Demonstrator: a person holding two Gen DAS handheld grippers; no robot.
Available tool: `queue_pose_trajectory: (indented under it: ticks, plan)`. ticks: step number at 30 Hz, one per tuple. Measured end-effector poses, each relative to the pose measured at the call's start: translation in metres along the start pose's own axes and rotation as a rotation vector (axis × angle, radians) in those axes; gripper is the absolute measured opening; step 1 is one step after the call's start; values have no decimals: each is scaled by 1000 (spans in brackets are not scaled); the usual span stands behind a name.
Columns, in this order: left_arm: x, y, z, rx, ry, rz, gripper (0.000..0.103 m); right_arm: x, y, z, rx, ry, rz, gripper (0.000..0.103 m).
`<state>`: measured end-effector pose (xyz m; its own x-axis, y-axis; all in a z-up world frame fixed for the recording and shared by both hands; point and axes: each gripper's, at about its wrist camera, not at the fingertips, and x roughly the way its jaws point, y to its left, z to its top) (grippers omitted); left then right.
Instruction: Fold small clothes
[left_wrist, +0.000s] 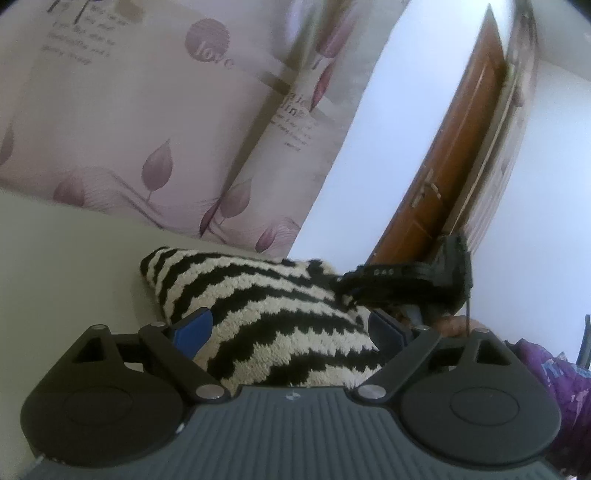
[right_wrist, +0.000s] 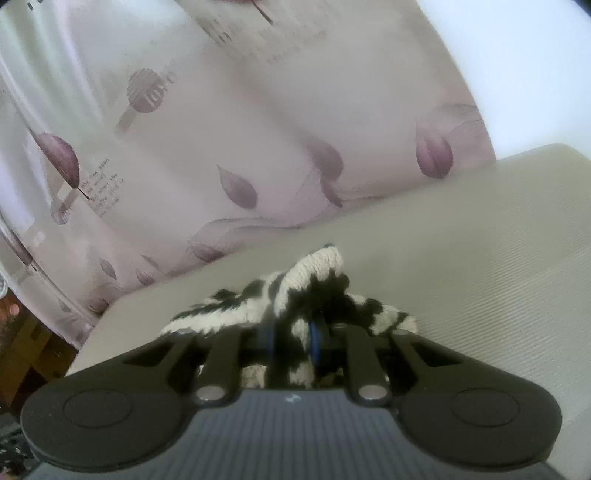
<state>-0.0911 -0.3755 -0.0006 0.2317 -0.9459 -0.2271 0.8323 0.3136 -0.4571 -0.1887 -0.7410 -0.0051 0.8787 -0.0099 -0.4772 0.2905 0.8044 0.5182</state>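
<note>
- Wool in black and cream zigzag stripes fills the lower middle of both views: the knitted garment (left_wrist: 266, 325) lies bunched on the pale counter (left_wrist: 62, 266), with the leaf-printed curtain (left_wrist: 122, 122) hanging behind it.
- Your right claw (right_wrist: 293, 334) is pressed almost together and pinches a gathered fold of the knit, which rides up in a peak just beyond the blue pads, centre of the right wrist view.
- Your left claw (left_wrist: 291, 330) stands spread wide. Its blue pads flank the striped cloth without pressing on it, so on that side the garment looks free.
- At right of centre in the left wrist view, the other tool's dark body sits over the far edge of the knit, in front of the brown door (left_wrist: 454, 155).
- The step in hand reads as a fold in progress: one edge is held and raised by your right, while your left has let go and is free to re-grip.
- The next move probably calls for you to carry the pinched edge across the body of the garment and lay it flat, while your left finds a fresh corner or pins the cloth down.
- Thick knit bunches readily; expect to smooth it after you release.
</note>
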Motion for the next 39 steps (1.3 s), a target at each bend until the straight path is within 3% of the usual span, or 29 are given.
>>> queue_pose_trajectory:
  ticks: [2,9,15,21,23,24,26,30,31,32,34,37,39]
  plan:
    - [6,-4,-1,5,-9,-6,87,3,-5,0,-25,15,-16,17]
    - [28,-15,-4,31,12,-45,69,17,-28,-11,-39,61,-30,17]
    - [52,-24,-13,96,89,-63,56,13,-40,-17,22,24,10,20]
    - [60,-19,-33,91,169,-60,56,-38,-41,-29,54,-109,14,23]
    - [61,-18,-36,93,172,-58,55,-56,-37,-37,48,-118,58,24]
    - [61,-18,-37,89,173,-57,56,-63,-34,-43,41,-100,95,26]
    - [62,-16,-36,71,174,-59,57,-67,-28,-55,16,-47,125,39]
    - [55,-15,-40,68,179,-51,58,-62,-21,-75,-39,33,80,42]
    - [54,-15,-41,74,180,-46,58,-62,-21,-80,-38,46,96,35]
    - [52,-15,-43,82,183,-42,58,-61,-19,-84,-55,55,103,19]
    - [50,-16,-44,94,186,-36,59,-67,-11,-91,-114,27,76,13]
    - [50,-16,-44,97,193,-33,60,-83,-18,-93,-69,-40,76,10]
    - [52,-17,-45,96,200,-33,60,-79,-32,-99,-30,-22,59,10]
